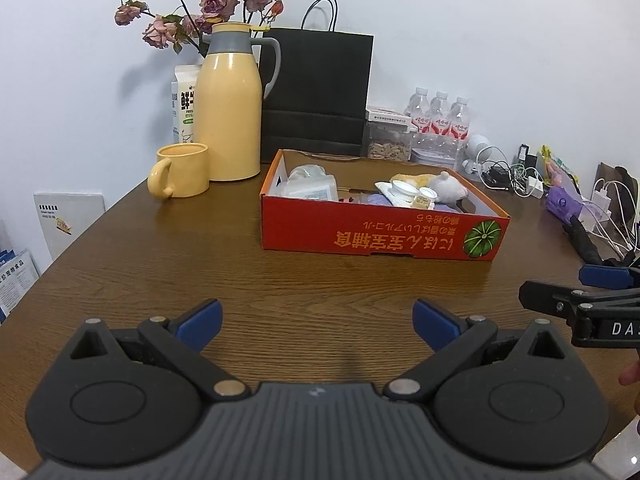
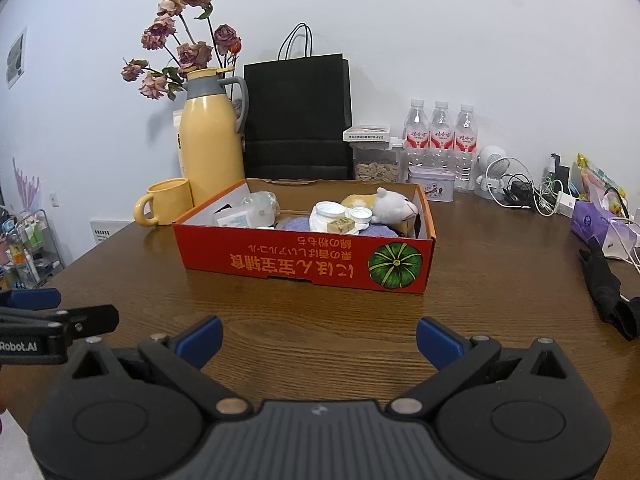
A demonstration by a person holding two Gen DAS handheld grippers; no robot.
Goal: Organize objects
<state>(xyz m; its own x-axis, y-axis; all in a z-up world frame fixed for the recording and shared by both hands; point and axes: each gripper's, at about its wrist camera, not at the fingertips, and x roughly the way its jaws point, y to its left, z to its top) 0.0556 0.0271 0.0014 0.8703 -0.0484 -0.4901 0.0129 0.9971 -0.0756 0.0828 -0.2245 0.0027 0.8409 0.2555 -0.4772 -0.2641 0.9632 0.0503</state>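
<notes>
Red box [image 2: 304, 258]: one plush [image 2: 394, 206]; three bottles [image 2: 441, 136] behind; both hand-held grippers [image 1: 318, 322] [image 2: 319, 340] released.

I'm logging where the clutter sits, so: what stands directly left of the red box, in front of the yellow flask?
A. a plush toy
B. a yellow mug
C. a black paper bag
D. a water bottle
B: the yellow mug stands on the table left of the red box, just in front of the flask.
</notes>
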